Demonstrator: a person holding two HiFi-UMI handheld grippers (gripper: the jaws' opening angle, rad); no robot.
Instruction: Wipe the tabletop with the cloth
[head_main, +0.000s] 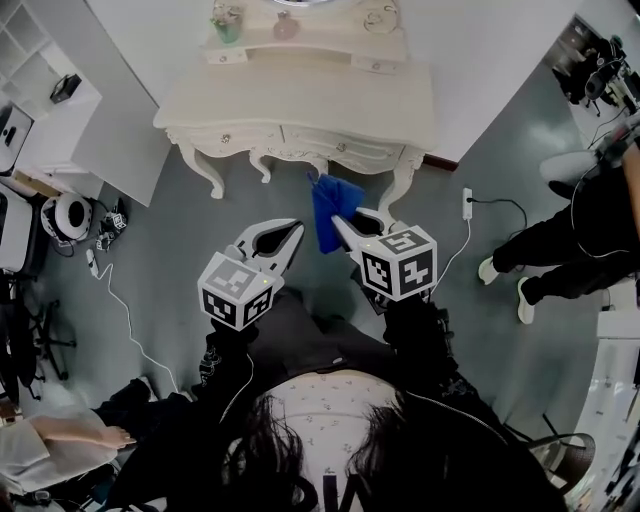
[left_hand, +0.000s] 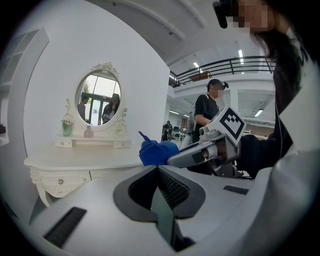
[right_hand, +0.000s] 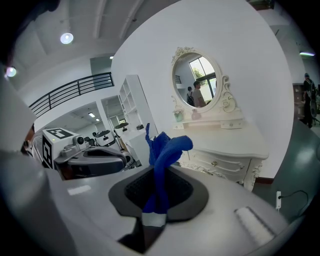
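A blue cloth (head_main: 333, 210) hangs pinched in my right gripper (head_main: 345, 228), which is shut on it in the air in front of the cream dressing table (head_main: 300, 100). In the right gripper view the cloth (right_hand: 165, 155) sticks up out of the closed jaws of the right gripper (right_hand: 157, 192), with the tabletop (right_hand: 230, 142) beyond it. My left gripper (head_main: 285, 238) sits just left of the cloth, shut and empty. From the left gripper view, the left gripper (left_hand: 159, 175) has its pads pressed together, with the cloth (left_hand: 157, 151) and the right gripper (left_hand: 210, 150) ahead.
An oval mirror (left_hand: 98, 100) and small jars stand on the table's raised back shelf (head_main: 300, 40). A person in black (head_main: 580, 240) stands at the right. A power strip with its cable (head_main: 467, 205) lies on the floor beside the table's right leg. White shelving (head_main: 40, 110) stands at the left.
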